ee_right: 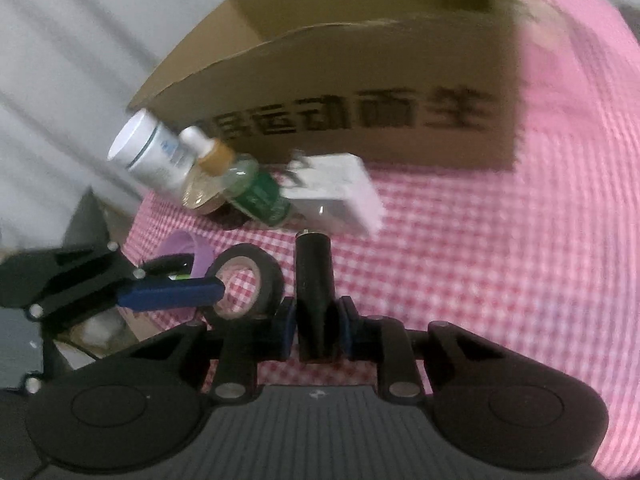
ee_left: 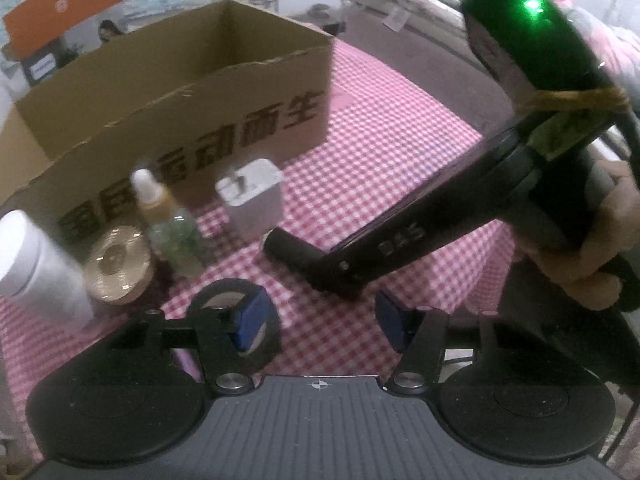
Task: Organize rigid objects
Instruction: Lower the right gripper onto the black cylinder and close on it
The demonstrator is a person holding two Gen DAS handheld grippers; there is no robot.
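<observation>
A surface covered in a pink-and-white checked cloth (ee_left: 360, 152) fills the middle of the frame. An open cardboard box (ee_left: 180, 92) is seen at upper left, with a white bottle (ee_left: 36, 264), gold tin (ee_left: 118, 264), dropper bottle (ee_left: 168, 224) and white charger (ee_left: 250, 196) set before it. A black tape roll (ee_left: 236, 320) lies at lower centre.

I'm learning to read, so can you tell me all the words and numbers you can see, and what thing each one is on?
"运动而生": big black characters on the cardboard box; the characters before them are hidden by the bottles or blurred.
"045", roughly: pale digits on the right gripper body, blurry, so uncertain.
White jar: blue label print, too small to read.
Green dropper bottle: label too blurred to read.
Orange sign in the background: white logo, unreadable.
</observation>
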